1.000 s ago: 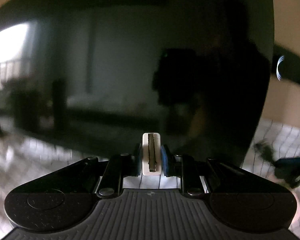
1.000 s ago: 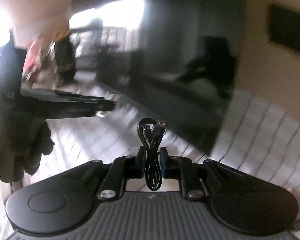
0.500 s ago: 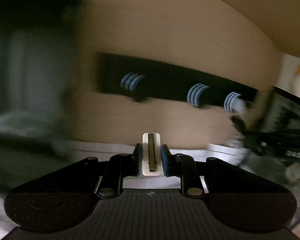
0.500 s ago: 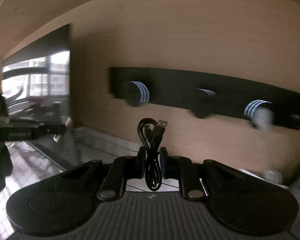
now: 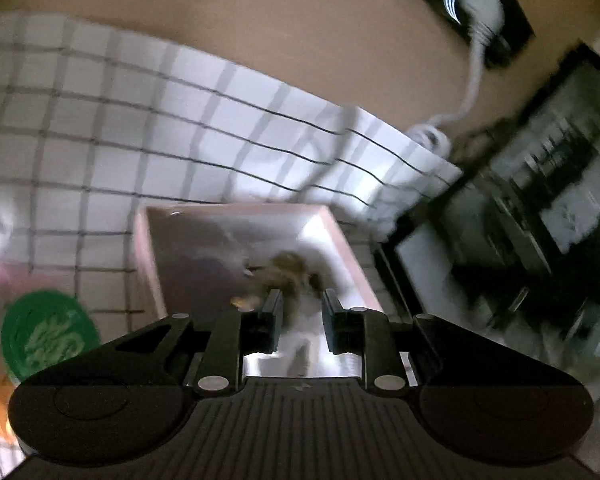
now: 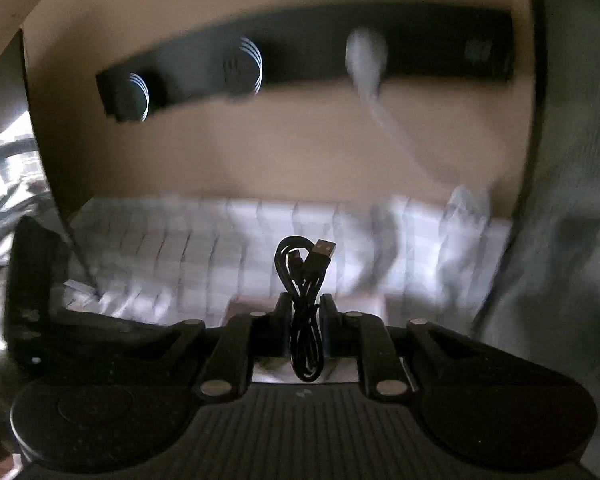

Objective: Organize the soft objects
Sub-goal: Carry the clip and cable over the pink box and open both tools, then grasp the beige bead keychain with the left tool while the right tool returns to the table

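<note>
In the left wrist view my left gripper is open, its jaws apart, right over a pale pink box on the checked cloth. A blurred white object shows between and below the fingers, and a brown fuzzy thing lies in the box; the blur hides what they are. In the right wrist view my right gripper is shut on a coiled black USB cable, held above the checked cloth facing the wall.
A black wall strip carries round striped knobs and a white plug with its cord. A green round lid lies left of the box. A dark screen stands at the right. The other gripper's body is at the left.
My left gripper swung from the wall down over the pink box and opened, letting go of the white clip it held. My right gripper turned right and lower, still holding the cable.
</note>
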